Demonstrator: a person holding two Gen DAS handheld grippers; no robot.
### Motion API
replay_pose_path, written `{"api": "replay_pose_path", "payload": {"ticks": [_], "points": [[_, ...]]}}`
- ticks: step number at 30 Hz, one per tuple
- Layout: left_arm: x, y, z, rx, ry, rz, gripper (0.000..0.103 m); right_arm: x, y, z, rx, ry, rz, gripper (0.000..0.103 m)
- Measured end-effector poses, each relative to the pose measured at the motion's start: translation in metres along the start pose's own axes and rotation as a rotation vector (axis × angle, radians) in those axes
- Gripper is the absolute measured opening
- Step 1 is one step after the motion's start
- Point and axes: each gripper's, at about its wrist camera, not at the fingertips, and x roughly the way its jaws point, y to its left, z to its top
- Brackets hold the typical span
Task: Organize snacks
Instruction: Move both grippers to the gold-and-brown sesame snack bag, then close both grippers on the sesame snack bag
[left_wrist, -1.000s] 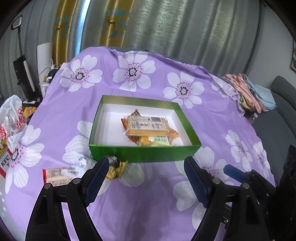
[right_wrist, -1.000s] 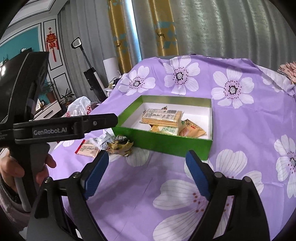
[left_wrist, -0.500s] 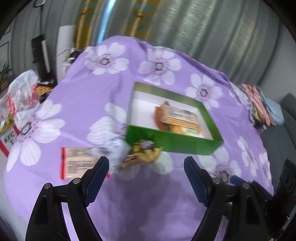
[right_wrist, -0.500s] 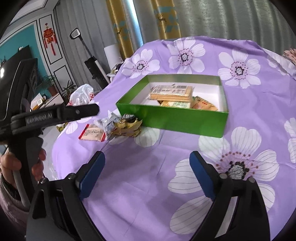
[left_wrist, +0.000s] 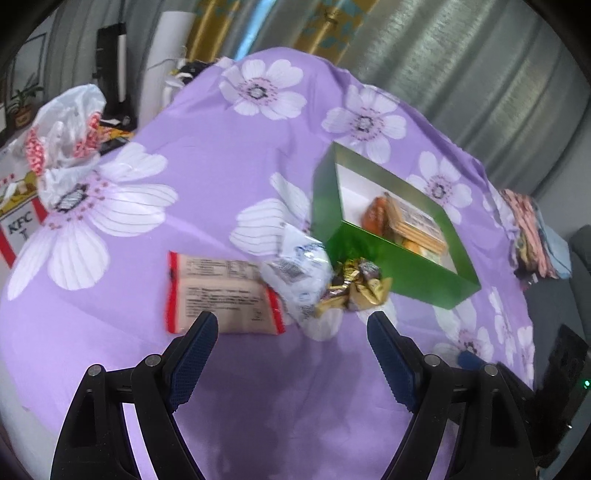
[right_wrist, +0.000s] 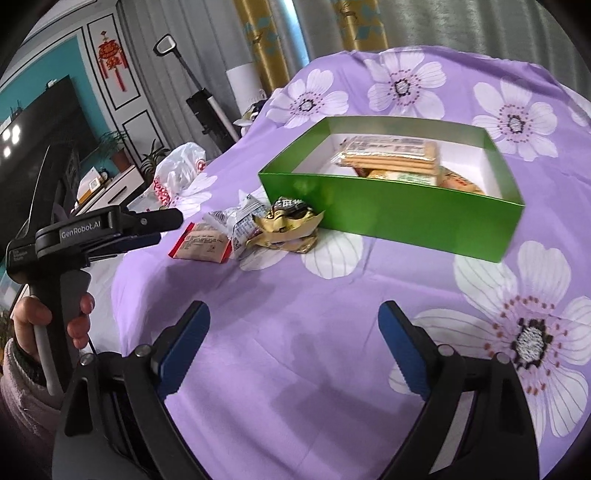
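A green box (left_wrist: 402, 273) (right_wrist: 388, 214) with a white inside sits on the purple flowered cloth and holds a cracker pack (right_wrist: 388, 153) and other snacks. Three loose snacks lie by its near left corner: a red-edged pack (left_wrist: 221, 291) (right_wrist: 201, 247), a white wrapper (left_wrist: 299, 273) (right_wrist: 238, 221) and a gold wrapper (left_wrist: 352, 291) (right_wrist: 288, 227). My left gripper (left_wrist: 291, 332) is open and empty, just short of these snacks. My right gripper (right_wrist: 293, 325) is open and empty, over bare cloth in front of the box.
A white and red plastic bag (left_wrist: 62, 125) (right_wrist: 177, 173) lies at the table's left edge beside a KFC carton (left_wrist: 18, 221). Folded clothes (left_wrist: 524, 229) lie at the far right. The left gripper's body (right_wrist: 92, 232) shows at the left of the right wrist view.
My left gripper has swung left and down toward the loose snacks, so the box now sits to its right. My right gripper has drawn back slightly. Both stay open.
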Motion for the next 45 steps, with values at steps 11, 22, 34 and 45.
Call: {"api": "replay_pose_path", "payload": {"ticks": [11, 22, 34, 45], "points": [[0.028, -0.047, 0.011, 0.177, 0.023, -0.151, 0.083, 0.048, -0.001, 0.027, -0.054, 0.038, 0.033, 0.092], [0.063, -0.047, 0.017, 0.155, 0.1, -0.199, 0.078, 0.094, -0.008, 0.055, -0.135, 0.086, 0.104, 0.093], [0.077, -0.038, 0.023, 0.121, 0.133, -0.206, 0.063, 0.121, -0.003, 0.065, -0.163, 0.14, 0.186, 0.071], [0.087, -0.02, 0.028, 0.023, 0.178, -0.23, 0.041, 0.124, 0.0, 0.068, -0.183, 0.147, 0.147, 0.049]]}}
